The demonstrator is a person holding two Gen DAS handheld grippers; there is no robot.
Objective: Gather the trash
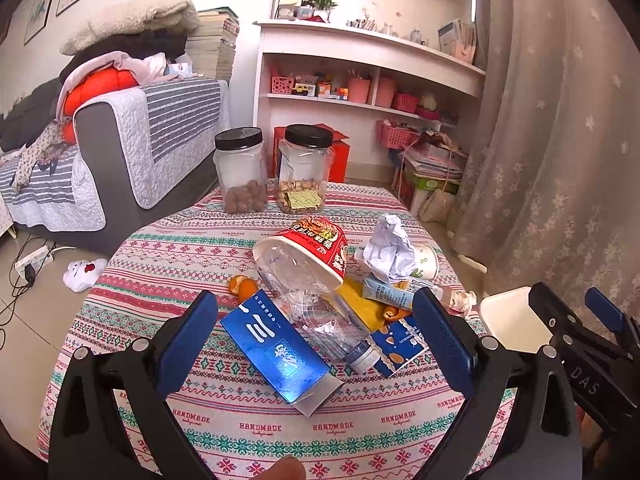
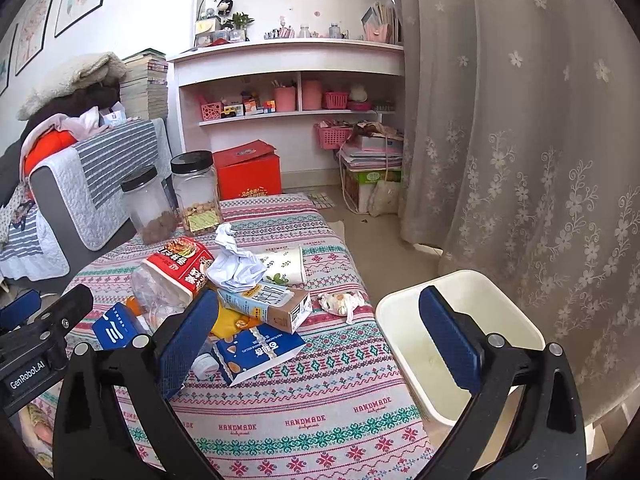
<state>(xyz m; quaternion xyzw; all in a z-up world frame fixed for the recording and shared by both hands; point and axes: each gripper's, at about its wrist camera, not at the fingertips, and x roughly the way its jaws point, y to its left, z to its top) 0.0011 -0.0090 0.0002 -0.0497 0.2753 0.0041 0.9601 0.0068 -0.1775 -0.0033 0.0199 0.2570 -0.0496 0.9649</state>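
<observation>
The left claw [image 1: 316, 344] is standing wide apart, tilting downward and gripping nothing, its ribbed blue pads framing the trash heap. Right between those pads, a glossy blue carton [image 1: 276, 354] is lying flat with its torn silver end at 5 o'clock. A crushed clear plastic bottle [image 1: 316, 312] is leaning across it, its mouth end tucked into a red paper noodle cup [image 1: 316, 246] tipped on its side at 12 o'clock. At 1 o'clock a crumpled white paper ball [image 1: 390, 250] is sitting on a pale milk carton [image 1: 390, 292], and orange peel [image 1: 242, 286] is showing at 10 o'clock.

The right claw [image 2: 316, 344] is likewise gaping and empty, angling down over the desk [image 2: 320, 412], which is wearing a striped woven cloth printed with "HANDMADE". At its 11 o'clock a blue-and-white snack box [image 2: 256, 354] is lying beside a wadded tissue [image 2: 340, 302] at 12 o'clock. A smooth cream plastic bin [image 2: 394, 320] is standing at 3 o'clock, off the desk's edge. Two black-lidded clear jars [image 2: 196, 192] are standing upright at the far edge.
</observation>
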